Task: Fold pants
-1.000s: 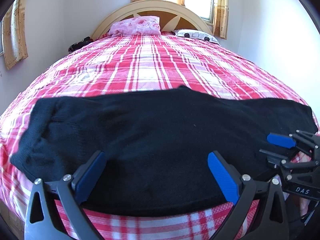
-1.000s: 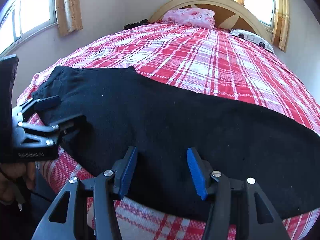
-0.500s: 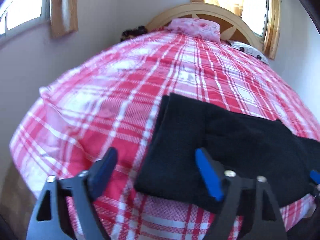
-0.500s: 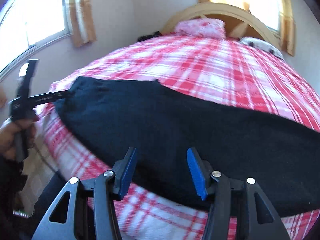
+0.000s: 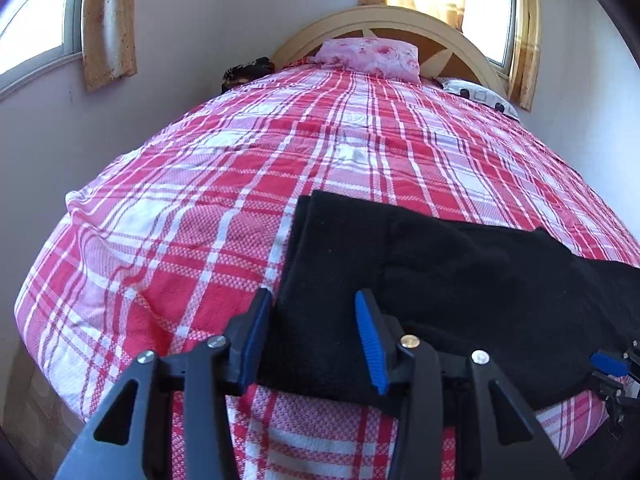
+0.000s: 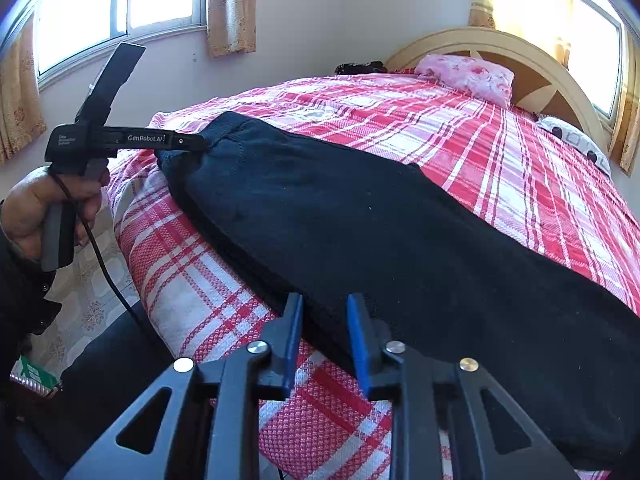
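Black pants (image 5: 460, 280) lie flat across the near edge of the red plaid bed (image 5: 280, 152), also seen in the right wrist view (image 6: 380, 232). My left gripper (image 5: 310, 328) is open, its blue fingers astride the near left corner of the pants at the waistband end. In the right wrist view the left gripper (image 6: 196, 142) touches that far end of the pants. My right gripper (image 6: 322, 334) is open with a narrow gap, its fingers astride the near edge of the pants. The right gripper's blue tip (image 5: 610, 364) shows at the left wrist view's right edge.
A pink pillow (image 5: 370, 56) and a white dotted pillow (image 5: 478, 96) lie by the wooden headboard (image 5: 400, 26). A dark item (image 5: 246, 72) sits at the bed's far left. Walls with curtained windows (image 6: 120, 4) surround the bed. Tiled floor (image 6: 84, 292) lies at the left.
My left gripper has swung left to the waistband end of the pants and narrowed. My right gripper has moved along the near edge and narrowed its gap.
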`<state>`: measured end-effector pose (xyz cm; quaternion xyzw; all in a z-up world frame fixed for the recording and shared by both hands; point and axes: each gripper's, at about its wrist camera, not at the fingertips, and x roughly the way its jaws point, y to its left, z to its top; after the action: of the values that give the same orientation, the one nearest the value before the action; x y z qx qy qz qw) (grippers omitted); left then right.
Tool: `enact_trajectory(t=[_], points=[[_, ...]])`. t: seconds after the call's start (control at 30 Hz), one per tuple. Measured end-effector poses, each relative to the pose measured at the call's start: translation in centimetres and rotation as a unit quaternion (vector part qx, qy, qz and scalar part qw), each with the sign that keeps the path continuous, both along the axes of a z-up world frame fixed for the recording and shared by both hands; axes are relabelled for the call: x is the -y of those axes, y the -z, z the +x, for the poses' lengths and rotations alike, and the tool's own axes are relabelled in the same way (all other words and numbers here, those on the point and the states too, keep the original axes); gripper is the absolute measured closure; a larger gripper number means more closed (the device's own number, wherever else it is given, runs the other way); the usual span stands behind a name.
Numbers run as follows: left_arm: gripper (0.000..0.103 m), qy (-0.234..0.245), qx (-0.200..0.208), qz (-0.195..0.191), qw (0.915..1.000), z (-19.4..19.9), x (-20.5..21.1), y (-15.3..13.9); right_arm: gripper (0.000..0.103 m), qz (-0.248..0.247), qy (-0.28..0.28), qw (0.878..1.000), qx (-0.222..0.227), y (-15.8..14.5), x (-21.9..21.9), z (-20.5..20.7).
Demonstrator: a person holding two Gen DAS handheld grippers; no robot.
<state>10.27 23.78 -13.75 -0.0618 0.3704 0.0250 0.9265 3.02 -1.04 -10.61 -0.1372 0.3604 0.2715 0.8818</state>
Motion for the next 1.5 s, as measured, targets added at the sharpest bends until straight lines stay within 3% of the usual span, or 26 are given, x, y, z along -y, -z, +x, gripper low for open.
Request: enact_trajectory(t=[0.17, 0.23, 0.37, 0.47, 0.6, 0.7, 0.73, 0.77, 0.87, 0.93, 1.0, 1.2, 1.3, 1.37, 1.5], points=[[0.084, -0.015, 0.010, -0.009, 0.9998, -0.2, -1.0, -0.1, 0.097, 0.004, 0.003, 1.000, -0.007, -0.1, 0.0, 0.2], [0.089, -0.018, 0.013, -0.016, 0.9996, -0.2, -1.3, -0.2, 0.099, 0.009, 0.006, 1.000, -0.016, -0.2, 0.0, 0.4], [0.091, -0.020, 0.014, -0.017, 0.9996, -0.2, -1.5, -0.2, 0.100, 0.000, 0.003, 1.000, -0.007, -1.1, -0.7, -0.1], [0.091, -0.019, 0.010, -0.022, 0.9995, -0.1, -1.7, 0.0, 0.100, -0.048, -0.013, 0.999, 0.000, 0.0, -2.1, -0.8], [0.090, -0.020, 0.010, -0.019, 0.9996, -0.2, -1.7, 0.0, 0.100, -0.076, -0.022, 0.996, 0.038, 0.4, -2.4, -2.1], [0.078, -0.029, 0.005, -0.006, 0.9996, -0.2, -1.6, -0.1, 0.099, -0.083, -0.024, 0.995, 0.045, 0.8, -2.4, -2.3], [0.066, -0.034, 0.001, 0.002, 0.9994, -0.3, -1.4, -0.3, 0.099, -0.077, -0.025, 0.996, 0.043, 0.8, -2.2, -2.2], [0.054, -0.039, 0.000, 0.015, 0.9991, -0.4, -1.0, -0.6, 0.099, -0.068, -0.023, 0.997, 0.041, 0.5, -2.0, -2.1], [0.032, -0.035, 0.020, 0.043, 0.9983, -1.4, 0.9, -1.9, 0.096, -0.009, 0.003, 1.000, 0.007, -0.3, 0.4, -1.2], [0.026, -0.020, 0.032, 0.047, 0.9981, -1.9, 2.8, -2.5, 0.088, 0.011, 0.027, 1.000, -0.004, -0.6, 2.0, -0.9], [0.026, 0.012, 0.039, 0.041, 0.9983, -2.1, 5.0, -2.8, 0.075, 0.014, 0.061, 0.998, -0.002, -0.9, 4.1, -0.6], [0.026, 0.114, 0.014, 0.030, 0.9929, -1.9, 11.6, -1.0, 0.074, -0.003, 0.171, 0.985, 0.010, -1.9, 10.9, 0.0], [0.023, 0.126, -0.011, 0.024, 0.9916, -1.9, 12.6, 0.5, 0.074, -0.021, 0.199, 0.980, 0.001, -1.5, 13.2, 0.3], [0.021, 0.129, -0.007, 0.036, 0.9909, -2.3, 12.8, 0.4, 0.074, -0.032, 0.206, 0.978, -0.020, -0.6, 14.4, 0.5], [0.021, 0.125, -0.017, 0.031, 0.9916, -2.7, 12.7, -0.1, 0.074, -0.001, 0.192, 0.981, -0.024, -0.2, 15.8, -0.1]])
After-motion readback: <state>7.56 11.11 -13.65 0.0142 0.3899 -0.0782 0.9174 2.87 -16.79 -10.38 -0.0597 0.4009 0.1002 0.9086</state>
